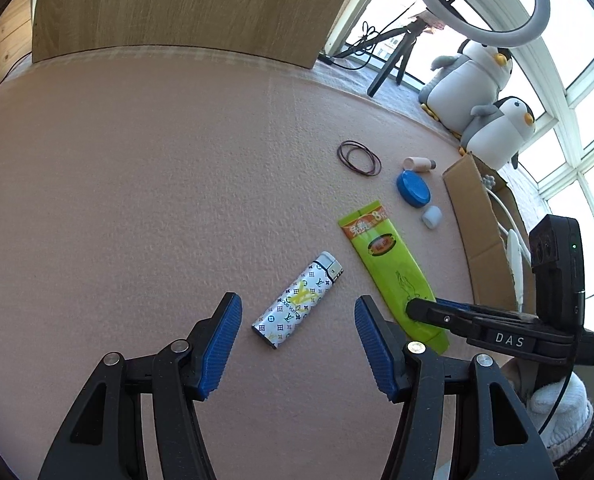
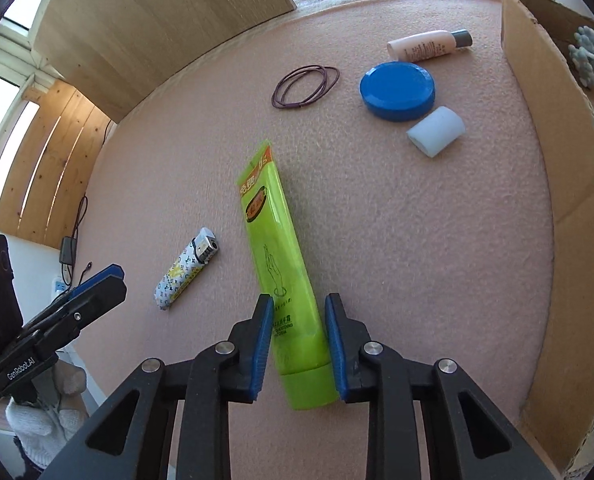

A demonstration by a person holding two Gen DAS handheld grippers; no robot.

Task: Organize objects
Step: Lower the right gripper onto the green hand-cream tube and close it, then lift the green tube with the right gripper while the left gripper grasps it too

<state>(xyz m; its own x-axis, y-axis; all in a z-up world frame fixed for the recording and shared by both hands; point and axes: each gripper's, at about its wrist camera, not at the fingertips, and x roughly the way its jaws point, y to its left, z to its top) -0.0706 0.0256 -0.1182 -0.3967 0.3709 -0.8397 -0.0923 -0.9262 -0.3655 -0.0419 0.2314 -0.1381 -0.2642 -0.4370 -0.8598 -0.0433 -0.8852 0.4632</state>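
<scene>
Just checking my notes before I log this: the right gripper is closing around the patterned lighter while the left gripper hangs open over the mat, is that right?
Not quite. The right gripper is closing around the green tube, near its cap end, not the lighter; the right wrist view shows this. The lighter lies untouched on the mat, and the left gripper does hang open over it.

Wide open tabletop (image 1: 137,184) to the left; cardboard box (image 2: 553,168) walling the right, lighter (image 1: 297,306) and tube (image 2: 281,264) lying close ahead.
</scene>
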